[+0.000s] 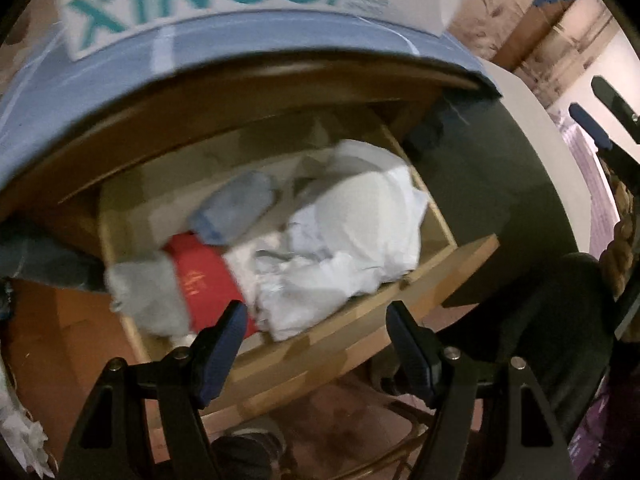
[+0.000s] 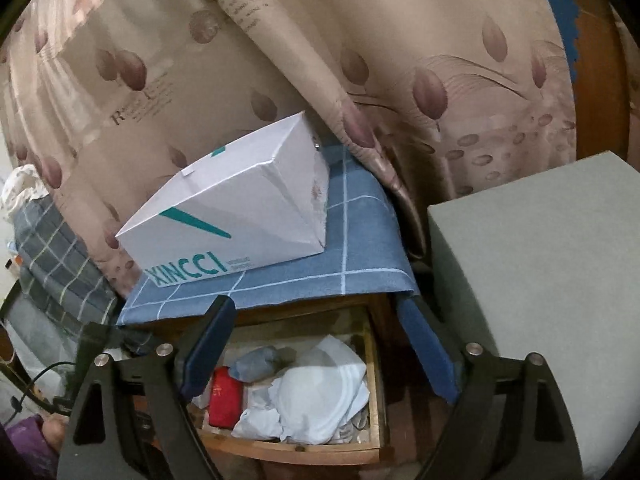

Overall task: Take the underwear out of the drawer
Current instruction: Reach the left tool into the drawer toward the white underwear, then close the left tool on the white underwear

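Wooden drawer [image 2: 374,384], crumpled white underwear [image 2: 316,396] inside.

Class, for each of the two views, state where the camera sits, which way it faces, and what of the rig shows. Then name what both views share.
Left wrist: sits low before the open drawer, facing in at white underwear; its open tongs show, the right tongs at the edge.
Right wrist: sits higher, facing down over the XINCCI box; its open tongs show.
Shared: drawer, underwear, red item, box.
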The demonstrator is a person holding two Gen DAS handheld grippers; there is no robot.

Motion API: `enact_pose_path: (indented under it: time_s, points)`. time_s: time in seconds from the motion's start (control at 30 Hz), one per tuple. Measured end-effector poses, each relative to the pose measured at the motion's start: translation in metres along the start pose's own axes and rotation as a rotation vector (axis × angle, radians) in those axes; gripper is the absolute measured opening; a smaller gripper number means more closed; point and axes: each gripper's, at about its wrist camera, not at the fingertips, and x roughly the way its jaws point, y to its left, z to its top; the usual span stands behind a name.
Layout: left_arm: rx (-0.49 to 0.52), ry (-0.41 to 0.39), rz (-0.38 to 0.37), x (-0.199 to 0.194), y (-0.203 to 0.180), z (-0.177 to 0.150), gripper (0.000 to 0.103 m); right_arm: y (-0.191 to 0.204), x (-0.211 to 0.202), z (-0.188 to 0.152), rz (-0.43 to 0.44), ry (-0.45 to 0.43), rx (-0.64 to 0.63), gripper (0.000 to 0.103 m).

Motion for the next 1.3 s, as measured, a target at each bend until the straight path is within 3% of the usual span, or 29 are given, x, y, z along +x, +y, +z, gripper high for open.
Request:
enact_pose_path:
  time_s: [0.27,0.63,0.9,1.3]
  points:
    - [0.048,0.074,0.016,0.061,-0.045,0.027,0.074,-0.016,-0.012,-0.001,0.045,-0.023,0.052,0.087]
    - [-0.105,0.168,-0.008,0.124,-0.04,0.065,0.074,-0.03,-0.023,-0.003,0.104,-0.029,0.08,0.088]
    - [-0.09,0.189,0.078,0.142,-0.037,0.078,0.078,-0.028,-0.023,-0.003,0.142,-0.022,0.074,0.09]
    - [-0.291,0.198,0.078,0.155,-0.02,0.079,0.081,-0.023,-0.02,-0.004,0.18,-0.008,0.066,0.092]
